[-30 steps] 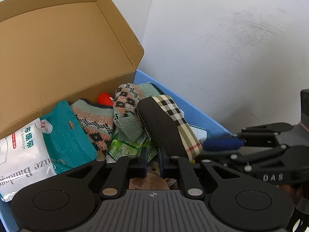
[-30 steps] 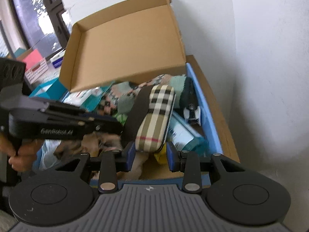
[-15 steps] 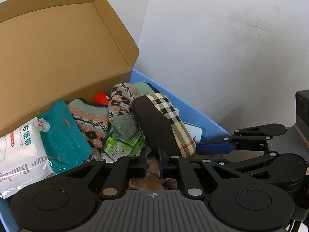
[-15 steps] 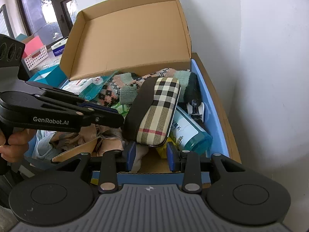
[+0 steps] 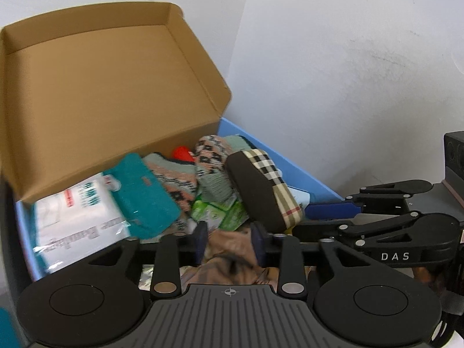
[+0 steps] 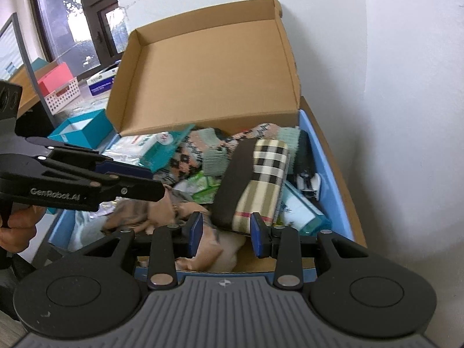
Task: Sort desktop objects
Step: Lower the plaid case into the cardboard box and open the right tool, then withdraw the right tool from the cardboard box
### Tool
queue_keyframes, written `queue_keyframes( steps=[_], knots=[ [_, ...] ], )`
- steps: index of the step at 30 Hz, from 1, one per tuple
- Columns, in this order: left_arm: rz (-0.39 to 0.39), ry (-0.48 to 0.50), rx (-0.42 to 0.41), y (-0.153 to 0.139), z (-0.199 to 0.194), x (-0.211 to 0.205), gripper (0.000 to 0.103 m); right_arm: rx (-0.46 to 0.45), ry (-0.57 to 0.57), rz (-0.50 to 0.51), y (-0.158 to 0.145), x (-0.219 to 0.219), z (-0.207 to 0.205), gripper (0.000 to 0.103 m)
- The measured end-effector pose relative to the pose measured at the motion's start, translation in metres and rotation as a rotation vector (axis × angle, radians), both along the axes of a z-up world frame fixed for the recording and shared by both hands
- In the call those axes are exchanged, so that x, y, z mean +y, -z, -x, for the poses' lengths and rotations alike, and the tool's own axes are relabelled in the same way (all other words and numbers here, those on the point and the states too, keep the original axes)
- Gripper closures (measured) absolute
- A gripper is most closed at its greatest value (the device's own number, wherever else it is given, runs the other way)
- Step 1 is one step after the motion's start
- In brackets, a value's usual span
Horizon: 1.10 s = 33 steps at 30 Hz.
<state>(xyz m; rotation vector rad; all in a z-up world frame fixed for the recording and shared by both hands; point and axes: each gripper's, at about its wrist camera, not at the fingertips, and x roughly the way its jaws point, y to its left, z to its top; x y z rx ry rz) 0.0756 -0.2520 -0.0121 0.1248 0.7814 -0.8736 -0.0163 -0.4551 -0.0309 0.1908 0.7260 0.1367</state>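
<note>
At the bottom centre of each view, the left gripper [image 5: 229,242] and the right gripper [image 6: 226,233] stand with jaws apart, holding nothing, above crumpled tan cloth [image 6: 203,249]. Behind it, mid-frame, the plaid rounded glasses case [image 6: 255,179] leans in the blue cardboard box [image 6: 327,156]; farther up rises its open brown lid [image 6: 208,75].

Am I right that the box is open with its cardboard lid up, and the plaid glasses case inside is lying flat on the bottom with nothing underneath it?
Not quite. The box is open with its cardboard lid up, but the plaid glasses case is not on the bottom: the right wrist view shows it tilted on top of the pile, resting on other items.
</note>
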Motion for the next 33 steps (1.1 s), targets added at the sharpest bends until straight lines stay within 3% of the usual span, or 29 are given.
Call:
queue_keyframes(
  steps=[11, 17, 33],
  knots=[
    [0.029, -0.094, -0.036, -0.014, 0.008, 0.054, 0.027, -0.012, -0.039, -0.012, -0.016, 0.032, -0.001, 0.055],
    [0.031, -0.134, -0.056, -0.019, 0.015, 0.081, 0.016, -0.022, -0.074, -0.005, -0.027, 0.054, -0.001, 0.05],
    [0.035, -0.276, -0.07, -0.025, 0.035, 0.164, 0.011, -0.038, -0.185, 0.007, -0.043, 0.115, -0.005, 0.042]
  ],
)
